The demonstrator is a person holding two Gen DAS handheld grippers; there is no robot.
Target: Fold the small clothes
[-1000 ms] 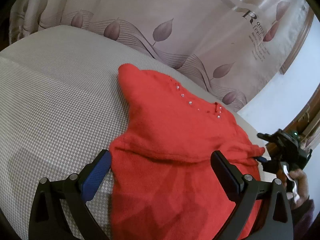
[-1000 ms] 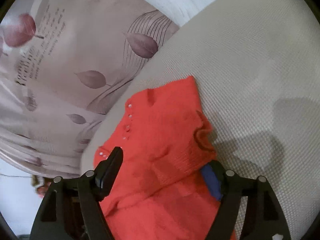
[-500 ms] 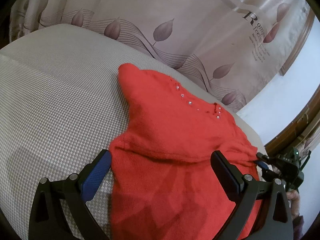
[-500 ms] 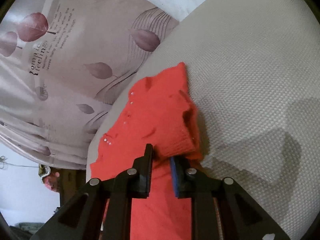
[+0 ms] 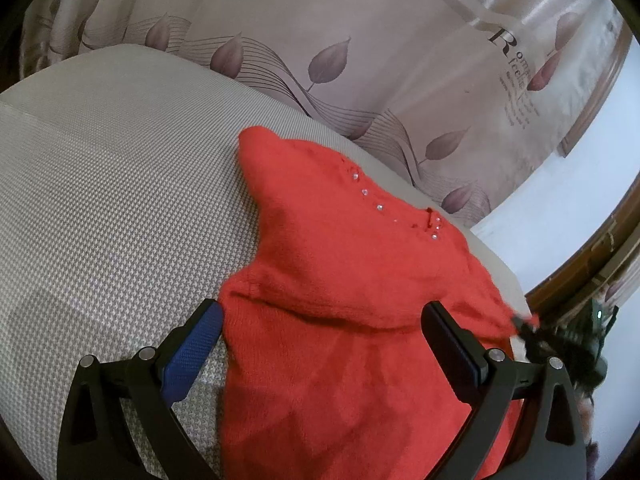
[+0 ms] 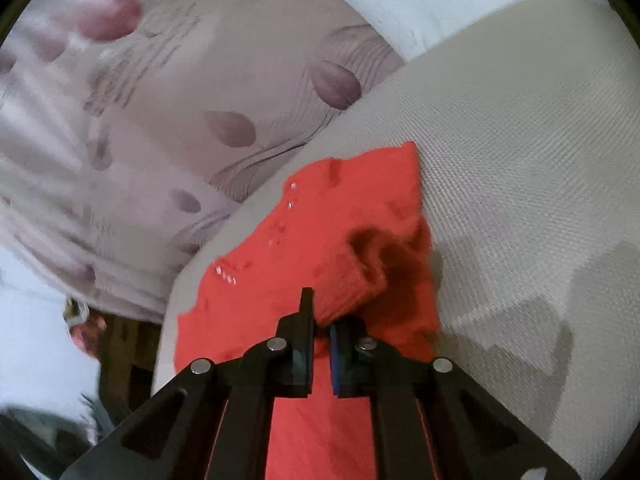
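Curtain [image 5: 400, 60] print reads "love", "R". Right tool [image 6: 320, 316] clamps red sweater [image 5: 340, 280] sleeve; left tool [image 5: 324, 344] spread wide.

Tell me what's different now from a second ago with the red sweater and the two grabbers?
The right gripper has just been closing its jaws and now pinches the sweater's cuff, bunching it up. In the left view it slid lower along the red sweater's right edge. The left gripper stayed put, jaws open over the sweater. The rest of the sweater still lies flat on the grey cushion.
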